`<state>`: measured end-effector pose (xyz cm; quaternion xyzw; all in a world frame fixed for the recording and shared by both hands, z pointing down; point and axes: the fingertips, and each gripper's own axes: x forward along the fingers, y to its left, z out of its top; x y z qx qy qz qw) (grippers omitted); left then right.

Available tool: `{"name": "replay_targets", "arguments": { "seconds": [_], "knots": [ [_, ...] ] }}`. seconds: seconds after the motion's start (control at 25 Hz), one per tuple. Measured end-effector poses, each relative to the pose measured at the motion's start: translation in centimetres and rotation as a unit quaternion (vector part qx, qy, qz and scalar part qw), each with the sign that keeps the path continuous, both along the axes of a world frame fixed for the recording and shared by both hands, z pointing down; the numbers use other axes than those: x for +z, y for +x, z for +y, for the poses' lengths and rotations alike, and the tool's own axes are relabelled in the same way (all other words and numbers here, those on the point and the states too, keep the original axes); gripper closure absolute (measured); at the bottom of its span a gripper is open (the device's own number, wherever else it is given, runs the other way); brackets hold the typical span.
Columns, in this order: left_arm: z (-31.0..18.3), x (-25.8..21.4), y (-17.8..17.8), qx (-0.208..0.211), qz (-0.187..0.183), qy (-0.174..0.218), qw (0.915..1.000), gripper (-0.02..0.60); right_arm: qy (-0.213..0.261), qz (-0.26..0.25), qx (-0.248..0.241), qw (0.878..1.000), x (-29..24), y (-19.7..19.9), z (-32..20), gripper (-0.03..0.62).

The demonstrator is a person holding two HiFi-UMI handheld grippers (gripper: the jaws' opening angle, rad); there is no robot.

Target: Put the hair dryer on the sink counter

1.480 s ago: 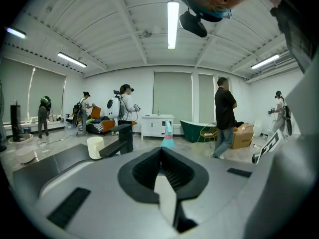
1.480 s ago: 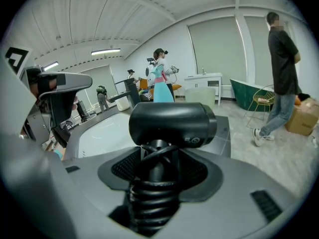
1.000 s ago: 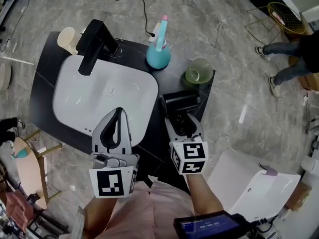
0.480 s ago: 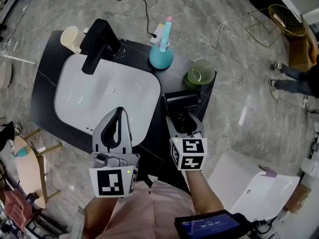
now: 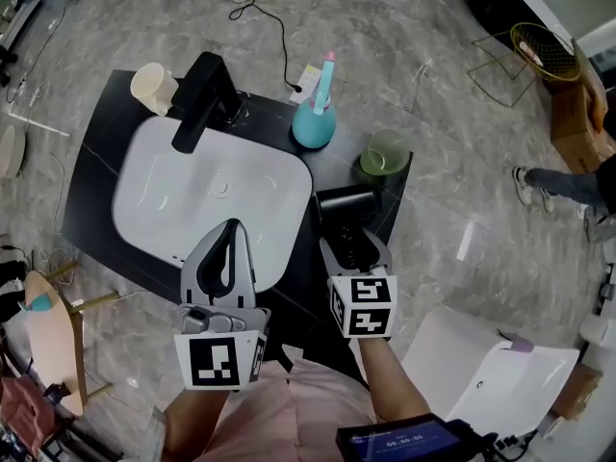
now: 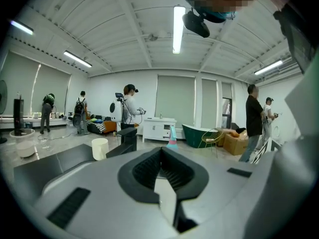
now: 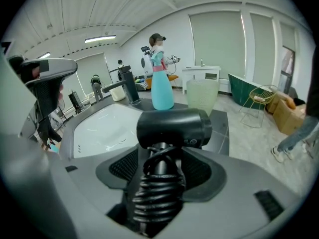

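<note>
The black hair dryer lies on the black sink counter, right of the white basin. Its barrel points crosswise. The handle, wrapped in coiled cord, runs back between the jaws of my right gripper. Those jaws are opening, and the ribbed pads show bare on both sides of the handle, so nothing presses on it. My left gripper hovers over the basin's near rim. It is shut with its tips together and holds nothing.
A black faucet and a cream cup stand at the back of the counter. A teal spray bottle and a green cup stand just beyond the dryer. The counter's right edge runs close beside the dryer. People stand farther off.
My right gripper's jaws have spread away from the dryer's handle. The dryer stays put on the counter. My left gripper holds its place. The person at the right has stepped farther off.
</note>
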<state>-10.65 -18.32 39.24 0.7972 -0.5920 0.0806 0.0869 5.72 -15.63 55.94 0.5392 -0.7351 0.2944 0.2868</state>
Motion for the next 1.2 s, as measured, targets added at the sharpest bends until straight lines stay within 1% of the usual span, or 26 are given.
{"name": "replay_targets", "arguments": {
  "seconds": [0.08, 0.16, 0.28, 0.36, 0.48, 0.56, 0.6, 0.72, 0.76, 0.84, 1.0, 1.2],
  "knots": [
    [0.6, -0.8, -0.1, 0.001, 0.002, 0.006, 1.0, 0.572, 0.01, 0.001, 0.007, 1.0, -1.1, 0.2, 0.7, 0.315],
    [0.9, -2.1, 0.0, 0.004, 0.006, 0.018, 0.9998, 0.572, 0.032, 0.004, 0.013, 0.999, -2.9, 0.4, 1.0, 0.318],
    [1.1, -4.7, 0.2, 0.012, 0.015, 0.047, 0.9987, 0.572, 0.084, 0.004, 0.021, 0.996, -6.6, 0.3, 0.6, 0.333],
    [1.3, -6.5, 0.2, 0.018, 0.019, 0.069, 0.9972, 0.572, 0.129, -0.006, 0.026, 0.991, -9.8, -0.3, 0.4, 0.356],
    [1.9, -9.3, 0.2, 0.027, 0.026, 0.1, 0.9943, 0.572, 0.194, -0.03, 0.03, 0.98, -15.1, -1.2, 0.6, 0.403],
    [2.2, -11.3, 0.4, 0.036, 0.031, 0.12, 0.9917, 0.572, 0.236, -0.043, 0.034, 0.97, -18.6, -1.5, 0.8, 0.44],
    [2.3, -12.3, 0.5, 0.04, 0.032, 0.13, 0.9902, 0.572, 0.258, -0.045, 0.034, 0.964, -20.3, -1.6, 0.8, 0.466],
    [2.4, -15.3, 0.8, 0.053, 0.037, 0.16, 0.9849, 0.572, 0.326, -0.035, 0.033, 0.944, -25.1, -1.7, 1.1, 0.573],
    [2.4, -16.1, 0.9, 0.057, 0.038, 0.168, 0.9834, 0.572, 0.343, -0.029, 0.035, 0.938, -26.3, -1.7, 1.3, 0.592],
    [3.0, -17.4, 1.0, 0.061, 0.04, 0.18, 0.981, 0.572, 0.359, -0.02, 0.037, 0.932, -27.7, -1.5, 1.9, 0.592],
    [4.1, -19.1, 1.3, 0.075, 0.044, 0.2, 0.9759, 0.572, 0.377, -0.004, 0.045, 0.925, -29.4, -1.2, 3.0, 0.594],
    [5.2, -19.7, 1.7, 0.089, 0.048, 0.205, 0.9736, 0.572, 0.391, 0.004, 0.049, 0.919, -30.8, -1.1, 4.1, 0.594]
  ]
}}
